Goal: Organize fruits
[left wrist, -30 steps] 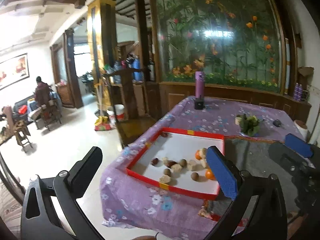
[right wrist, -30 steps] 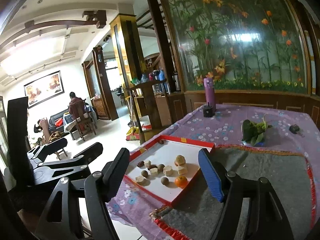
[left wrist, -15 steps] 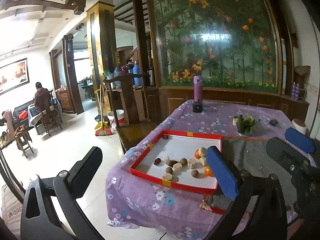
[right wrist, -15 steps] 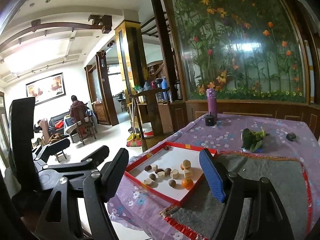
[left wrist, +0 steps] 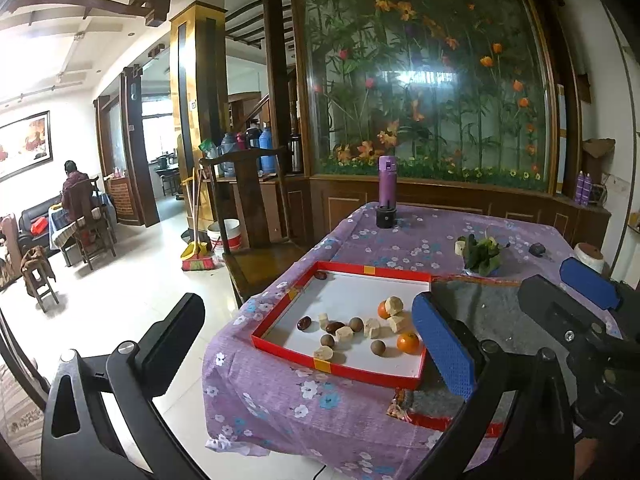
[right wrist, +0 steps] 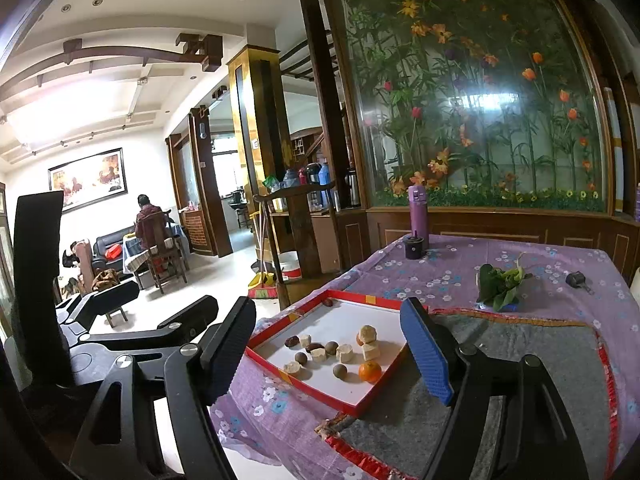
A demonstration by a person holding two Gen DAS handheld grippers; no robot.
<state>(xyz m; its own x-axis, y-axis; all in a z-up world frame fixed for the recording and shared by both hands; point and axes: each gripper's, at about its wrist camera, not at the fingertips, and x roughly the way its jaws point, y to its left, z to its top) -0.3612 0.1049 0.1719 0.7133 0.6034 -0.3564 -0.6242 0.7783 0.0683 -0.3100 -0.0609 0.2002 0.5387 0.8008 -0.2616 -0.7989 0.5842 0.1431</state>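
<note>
Both your tools are spread w/ nothing between: left tool point(left wrist: 308, 340), right tool point(right wrist: 332, 344), both short of the surface point(left wrist: 420, 240). Fruit sits loose in the red tray point(left wrist: 332, 364) near the surface's edge: tangerines point(right wrist: 369, 371), round brown ones, pale chunks, bunched close. Risks, imo: round ones roll when nudged; pinching one bumps its neighbours; pushing the tray could slide it off the edge.
</note>
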